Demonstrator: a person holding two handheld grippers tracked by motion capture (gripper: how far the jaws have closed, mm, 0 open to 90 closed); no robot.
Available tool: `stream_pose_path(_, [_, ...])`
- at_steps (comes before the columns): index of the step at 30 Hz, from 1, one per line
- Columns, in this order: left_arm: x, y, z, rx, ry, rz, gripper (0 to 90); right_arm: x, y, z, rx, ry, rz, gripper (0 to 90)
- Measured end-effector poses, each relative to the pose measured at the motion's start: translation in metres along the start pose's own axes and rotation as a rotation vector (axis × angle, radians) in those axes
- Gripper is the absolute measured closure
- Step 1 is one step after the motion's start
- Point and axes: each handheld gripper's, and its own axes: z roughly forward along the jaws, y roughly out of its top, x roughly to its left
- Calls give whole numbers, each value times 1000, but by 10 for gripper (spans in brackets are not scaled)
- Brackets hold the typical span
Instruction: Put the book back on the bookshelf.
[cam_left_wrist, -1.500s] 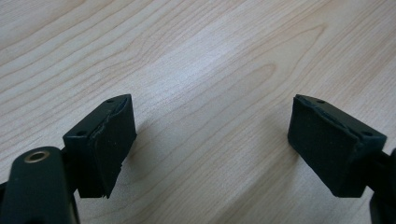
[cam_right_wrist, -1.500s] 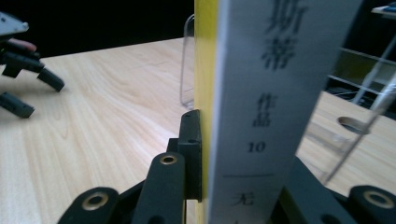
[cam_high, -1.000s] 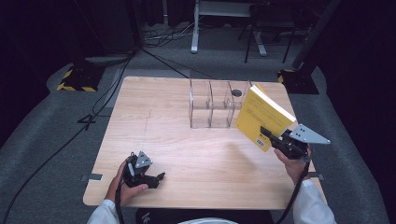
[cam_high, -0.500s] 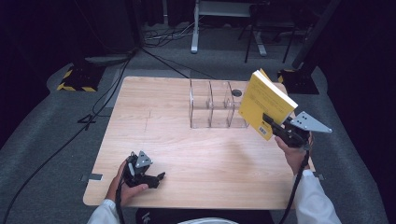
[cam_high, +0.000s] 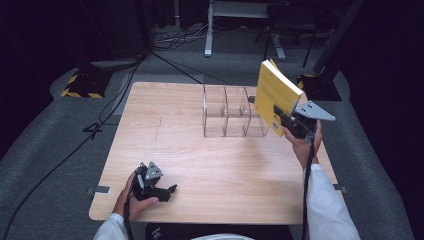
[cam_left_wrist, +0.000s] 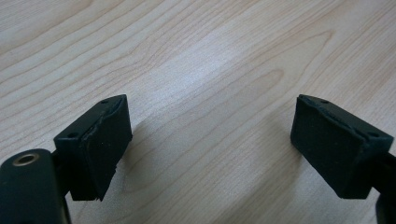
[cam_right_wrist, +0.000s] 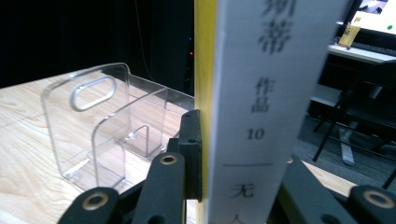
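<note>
Gripping yellow book (cam_high: 274, 95) by lower edge, our right gripper (cam_high: 286, 122) held it upright beside clear organizer (cam_high: 227, 117) — we judged spine should align with slot before lowering; left gripper (cam_high: 169, 190) rested on table (cam_high: 180, 150), jaws spread, empty.

The yellow book (cam_high: 274, 95) is up in the air, upright with a slight tilt, over the desk's (cam_high: 200, 165) right edge, just right of the clear divider rack (cam_high: 230, 112). White spine has printed characters and a 10.
</note>
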Motion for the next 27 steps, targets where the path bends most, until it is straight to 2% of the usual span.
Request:
stream_pose_path(7, [0, 0, 0, -1, -2, -1, 132, -1, -2, 22, 37, -22, -5, 764])
stream_pose_path(18, [0, 0, 0, -1, -2, -1, 132, 4, -11, 53, 71, -33, 19, 763])
stream_pose_path(27, [0, 0, 0, 1, 1, 2, 131, 7, -19, 67, 96, -53, 29, 763])
